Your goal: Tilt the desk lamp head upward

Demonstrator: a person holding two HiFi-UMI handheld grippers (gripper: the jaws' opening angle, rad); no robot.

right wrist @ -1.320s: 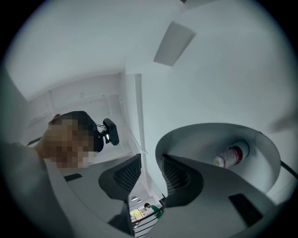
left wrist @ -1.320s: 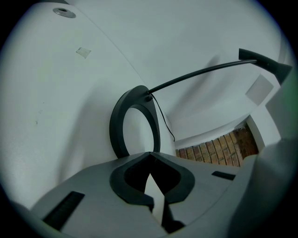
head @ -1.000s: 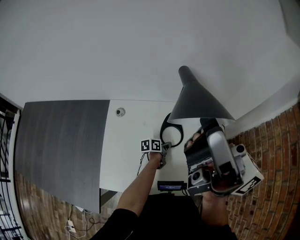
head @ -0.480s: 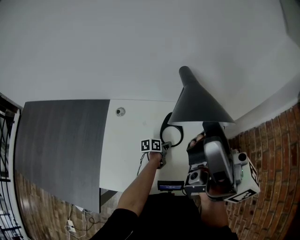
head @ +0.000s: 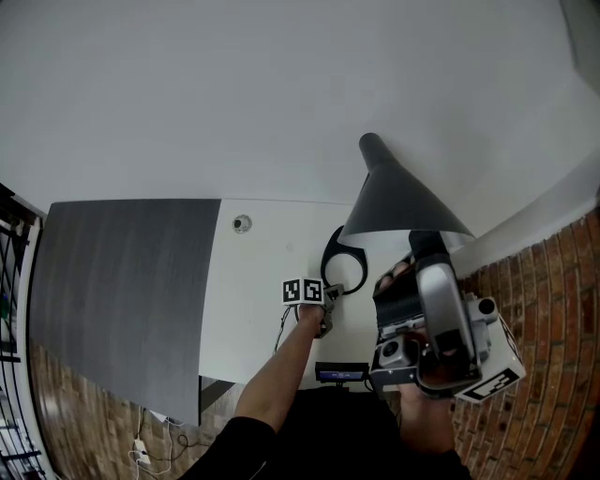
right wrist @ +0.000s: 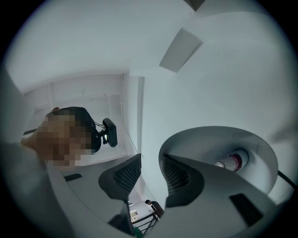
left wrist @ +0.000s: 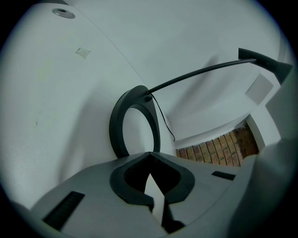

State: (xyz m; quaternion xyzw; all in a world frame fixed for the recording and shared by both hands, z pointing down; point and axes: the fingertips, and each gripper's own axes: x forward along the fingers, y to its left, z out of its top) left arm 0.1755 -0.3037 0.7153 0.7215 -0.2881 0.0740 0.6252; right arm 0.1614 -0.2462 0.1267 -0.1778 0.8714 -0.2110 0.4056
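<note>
The desk lamp's dark cone head (head: 398, 202) hangs over the white table on a thin curved stem (left wrist: 200, 72) that rises from a black ring base (head: 330, 255) (left wrist: 116, 125). My left gripper (head: 327, 309) (left wrist: 150, 160) lies shut and empty on the table just in front of the ring. My right gripper (head: 424, 246) (right wrist: 151, 162) points up at the shade's lower rim. Its jaws stand apart with wall showing between them. The rim runs along the inner side of one finger (right wrist: 176, 174), and the shade's inside (right wrist: 219, 144) and bulb (right wrist: 229, 161) show past it.
A white tabletop (head: 253, 281) adjoins a dark grey section (head: 122, 281) on the left. A round grommet (head: 242, 223) (left wrist: 64, 12) sits in the white part. A small dark device (head: 342, 373) sits at the near edge, and brick floor (head: 553, 328) lies to the right.
My right gripper dipped a little and came back up under the shade's rim. The lamp head has barely shifted. The left gripper has stayed put.
</note>
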